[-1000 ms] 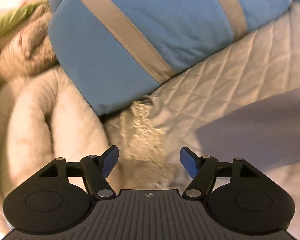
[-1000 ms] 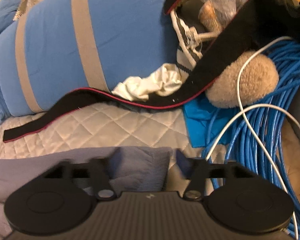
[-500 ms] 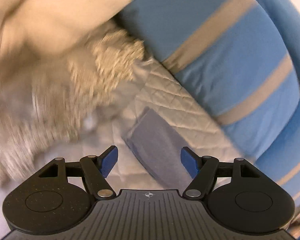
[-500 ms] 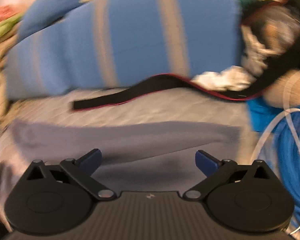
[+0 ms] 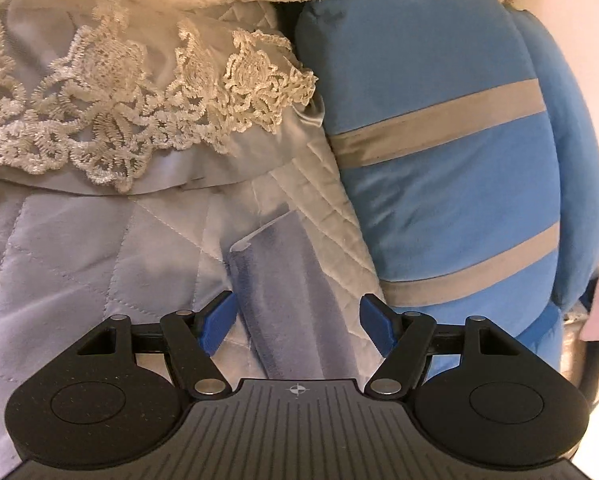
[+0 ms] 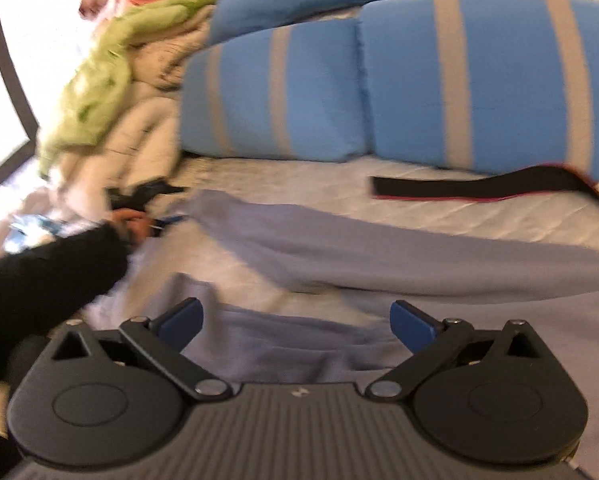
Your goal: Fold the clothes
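1. Grey-lavender garment [image 6: 379, 248] lies spread flat on the quilted bed cover [image 6: 479, 216]; one long narrow part runs across the right wrist view, a wider part sits nearer the camera.
2. Right gripper [image 6: 297, 322]: fingers wide open, holding nothing, hovering over the near part of the garment. Whether the tips touch the cloth I cannot tell; the view is blurred.
3. Left gripper [image 5: 297, 322]: fingers open, nothing clamped. A narrow end of the same grey garment [image 5: 287, 300] lies between them, pointing away from the camera. Contact with the left finger [image 5: 217, 324] looks close but I cannot tell.
4. Black sleeve [image 6: 47, 276] of the person's arm reaches in from the left of the right wrist view, toward the far end of the garment.
5. Blue cushions with grey stripes [image 6: 459, 80] stand along the back of the bed; in the left view one [image 5: 439, 152] sits just beside the garment end.
6. Lace-trimmed pale fabric [image 5: 139, 112] lies beyond the left fingers.
7. Black strap with red edging [image 6: 475, 188] lies on the quilt in front of the cushions, apart from the garment.
8. Green cloth [image 6: 99, 80] tops a pile at far left.
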Demonstrator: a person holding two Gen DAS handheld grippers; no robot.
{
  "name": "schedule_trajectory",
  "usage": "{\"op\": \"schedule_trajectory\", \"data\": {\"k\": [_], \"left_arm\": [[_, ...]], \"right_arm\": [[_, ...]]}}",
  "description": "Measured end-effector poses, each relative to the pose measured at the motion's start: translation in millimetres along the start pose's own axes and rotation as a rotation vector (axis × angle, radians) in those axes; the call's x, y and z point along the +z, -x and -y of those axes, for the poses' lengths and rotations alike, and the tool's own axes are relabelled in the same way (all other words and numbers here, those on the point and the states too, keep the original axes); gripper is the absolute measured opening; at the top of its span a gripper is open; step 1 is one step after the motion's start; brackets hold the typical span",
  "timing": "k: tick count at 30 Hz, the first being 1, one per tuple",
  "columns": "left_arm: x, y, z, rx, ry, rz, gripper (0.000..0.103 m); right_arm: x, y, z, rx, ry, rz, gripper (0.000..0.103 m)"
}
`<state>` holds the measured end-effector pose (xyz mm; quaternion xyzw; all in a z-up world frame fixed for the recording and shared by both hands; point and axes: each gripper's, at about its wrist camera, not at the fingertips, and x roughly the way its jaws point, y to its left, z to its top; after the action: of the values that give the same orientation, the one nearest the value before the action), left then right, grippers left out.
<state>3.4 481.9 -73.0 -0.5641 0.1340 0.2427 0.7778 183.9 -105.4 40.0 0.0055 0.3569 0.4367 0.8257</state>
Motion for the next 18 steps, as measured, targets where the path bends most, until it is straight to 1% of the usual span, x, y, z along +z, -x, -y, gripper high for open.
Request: {"op": "schedule_trajectory", "data": {"k": [3,5,6,8,10,13,18], "left_arm": [[-2,-2,-4,0.003,0.023,0.019,0.059],[-3,-4,-10,0.008,0.066,0.028,0.044],[-3,-4,-14,0.008,0.092,0.032,0.039],[-5,-4,-26,0.005,0.147,0.041,0.019],[-6,-3,-34,-0.001,0.161,0.041,0.010],[-5,-2,-40,-0.026,0.182,0.038,0.009],[-4,0,-43,-0.055,0.223,0.021,0.011]], "right_arm": [[-4,-12,-7,0.043,-0.004,-0.012,0.103],[-7,-20,-11,0.071,-0.007,-0.019,0.103],[-9,-25,-13,0.085,-0.008,-0.023,0.103],[-12,-33,-18,0.114,-0.011,-0.031,0.103],[-15,-41,-22,0.142,-0.013,-0.039,0.103],[-16,-42,-23,0.129,0.005,-0.028,0.103],[-19,-43,-16,0.128,-0.025,-0.036,0.103]]}}
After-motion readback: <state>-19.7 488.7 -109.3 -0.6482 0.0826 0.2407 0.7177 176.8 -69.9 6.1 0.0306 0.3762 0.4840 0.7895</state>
